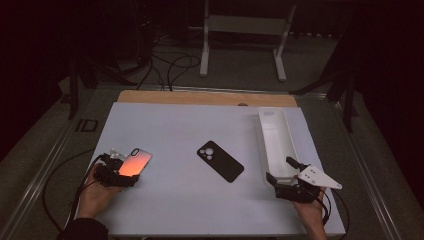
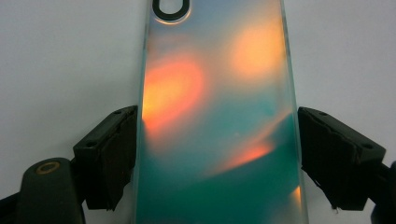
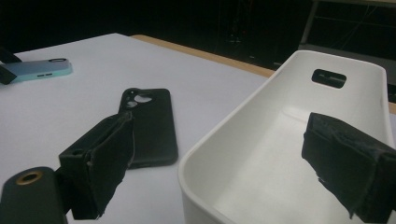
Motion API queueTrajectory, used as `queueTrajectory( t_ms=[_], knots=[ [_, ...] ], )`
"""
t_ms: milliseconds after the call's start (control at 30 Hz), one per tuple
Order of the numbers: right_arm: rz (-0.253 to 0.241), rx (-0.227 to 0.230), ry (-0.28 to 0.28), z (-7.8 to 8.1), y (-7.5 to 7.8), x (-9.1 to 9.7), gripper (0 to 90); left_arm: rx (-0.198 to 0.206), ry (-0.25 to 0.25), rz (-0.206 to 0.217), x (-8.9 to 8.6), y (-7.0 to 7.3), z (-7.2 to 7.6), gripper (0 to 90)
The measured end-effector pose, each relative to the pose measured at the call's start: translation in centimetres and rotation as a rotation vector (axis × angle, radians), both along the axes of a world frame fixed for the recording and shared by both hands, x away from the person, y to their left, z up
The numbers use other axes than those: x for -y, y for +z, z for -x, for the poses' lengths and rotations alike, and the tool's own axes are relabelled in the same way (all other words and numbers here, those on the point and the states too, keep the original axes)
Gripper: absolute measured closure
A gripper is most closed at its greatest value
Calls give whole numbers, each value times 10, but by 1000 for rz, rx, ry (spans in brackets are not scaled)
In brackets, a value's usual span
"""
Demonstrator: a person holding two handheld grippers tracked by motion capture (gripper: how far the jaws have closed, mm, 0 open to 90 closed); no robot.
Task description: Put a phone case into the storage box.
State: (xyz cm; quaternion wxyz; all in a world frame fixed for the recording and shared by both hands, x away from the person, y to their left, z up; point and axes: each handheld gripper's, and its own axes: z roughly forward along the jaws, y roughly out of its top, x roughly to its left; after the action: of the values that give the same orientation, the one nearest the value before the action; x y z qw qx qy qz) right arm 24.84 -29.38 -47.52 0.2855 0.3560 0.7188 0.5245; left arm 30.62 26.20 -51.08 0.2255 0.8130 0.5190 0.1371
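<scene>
White sheeting covers the table (image 1: pixel 190 210), with dark floor and cables behind. At the left gripper (image 2: pixel 217 161), the iridescent phone case (image 2: pixel 217 121) lies flat between the jaws, its long axis running straight away from the fingers (image 2: pixel 109 158); the pads stand just beside its edges, not clearly pressing. Off to the other side, the right gripper (image 3: pixel 233 163) holds its jaws wide across the white tray's (image 3: pixel 224 126) near rim. A black case (image 3: pixel 152 123) lies between them. No writing is legible.

dim room; white counter (image 1: pixel 175 125) with wooden far edge; grey floor (image 1: pixel 240 65); black cables (image 1: pixel 170 65); white stand legs (image 1: pixel 205 50) beyond.
</scene>
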Motion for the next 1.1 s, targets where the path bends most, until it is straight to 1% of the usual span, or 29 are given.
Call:
queueTrajectory(
  t_ms=[100,200,300,367,433,533,567,600,633,667,767,800,867,1000,1100],
  knots=[
    [2,0,-2,0,0,0,94,10,10,8,0,0,1,171],
    [-2,-1,-2,-1,0,0,94,22,11,38,0,1,1,171],
    [-2,-1,-2,-1,1,0,94,35,8,57,2,5,2,171],
    [-1,0,-3,-1,1,0,94,47,5,53,4,8,2,171],
    [-2,-1,-2,-1,1,0,94,62,5,59,6,12,3,171],
    [-24,-10,4,-2,2,1,94,88,-1,82,10,19,4,171],
    [-30,-11,1,-2,2,2,94,88,-1,82,10,19,4,170],
    [-30,-11,1,-2,2,2,94,96,-9,88,11,22,5,170],
    [-35,-11,1,-2,3,2,94,115,-21,107,14,27,6,170],
    [-45,-14,2,-3,4,3,94,126,-29,114,17,30,7,170],
    [-47,-12,2,-3,4,4,94,126,-29,114,17,30,7,170],
    [-47,-12,2,-3,4,4,94,162,-52,134,25,41,9,170],
    [-42,-12,9,-4,8,2,94,180,-63,147,30,47,10,170],
    [-36,-15,19,-4,11,0,94,212,-92,148,40,57,12,170],
    [-34,-17,25,-5,13,-2,94,236,-107,162,46,65,13,170]
  ],
)
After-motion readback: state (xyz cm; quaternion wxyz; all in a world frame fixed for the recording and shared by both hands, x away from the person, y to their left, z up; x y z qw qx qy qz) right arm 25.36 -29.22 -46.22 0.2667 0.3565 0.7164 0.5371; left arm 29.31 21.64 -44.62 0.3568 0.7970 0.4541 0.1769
